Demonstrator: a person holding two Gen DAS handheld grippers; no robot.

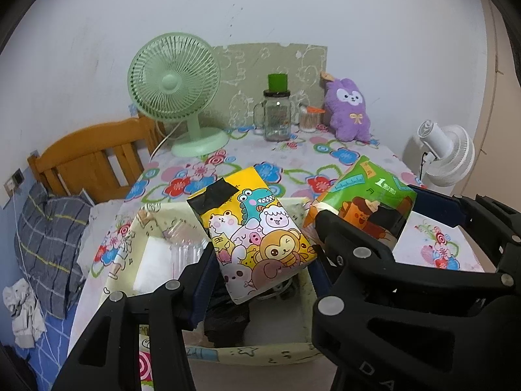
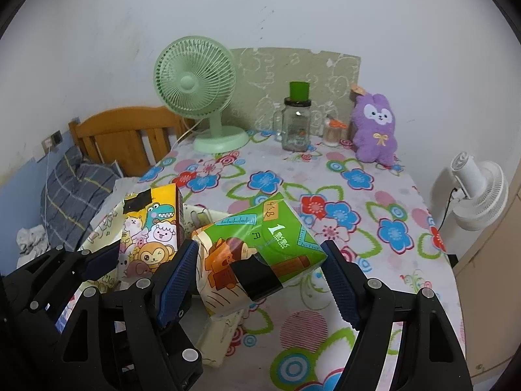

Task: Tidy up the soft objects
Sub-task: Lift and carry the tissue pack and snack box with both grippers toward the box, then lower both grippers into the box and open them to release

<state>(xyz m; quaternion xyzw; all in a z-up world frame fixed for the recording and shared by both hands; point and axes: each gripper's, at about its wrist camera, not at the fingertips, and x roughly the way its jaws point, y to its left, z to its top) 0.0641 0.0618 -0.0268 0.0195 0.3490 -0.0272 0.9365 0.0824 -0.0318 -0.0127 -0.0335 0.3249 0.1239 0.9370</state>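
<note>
Left wrist view: left gripper clamps the yellow tissue pack above the storage box; right gripper clamps the green tissue pack beside it. Neither pack is deposited yet. Farther back on the floral tablecloth, the purple plush probably remains unsorted, near a green fan

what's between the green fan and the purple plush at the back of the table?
A glass jar with a green lid and a small orange-capped container stand between the green fan and purple plush; both wrist views show it.
</note>
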